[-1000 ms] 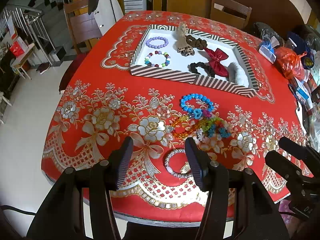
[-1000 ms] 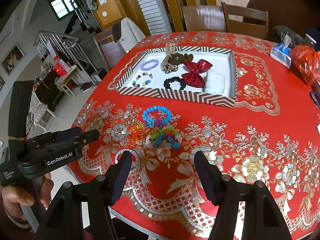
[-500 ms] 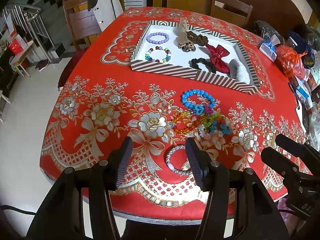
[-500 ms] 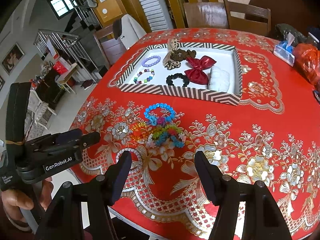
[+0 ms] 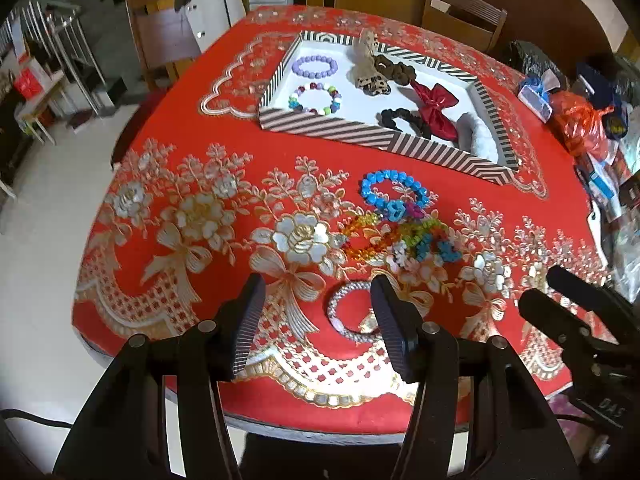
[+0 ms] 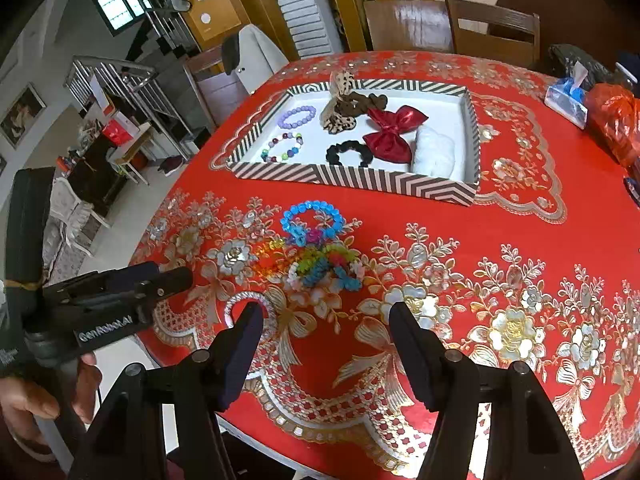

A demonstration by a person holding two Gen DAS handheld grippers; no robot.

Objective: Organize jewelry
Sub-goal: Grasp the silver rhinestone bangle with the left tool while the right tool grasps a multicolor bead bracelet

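"GenRobot.AI" on left gripper (image 6: 176,278); "DAS" on right gripper (image 5: 560,286)

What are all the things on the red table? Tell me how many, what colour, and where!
Tray: one, black-and-white striped, far side of table.
Bracelets in tray: two, purple and multicoloured, left part.
Scrunchies: black, brown, leopard, in tray.
Bow: one, red, in tray.
White cloth: one, tray's right end.
Blue bracelet: one, tablecloth.
Mixed bead bracelets: tangled pile, count unclear.
Silver bracelet: one, near edge.
Left gripper: open.
Right gripper: open.
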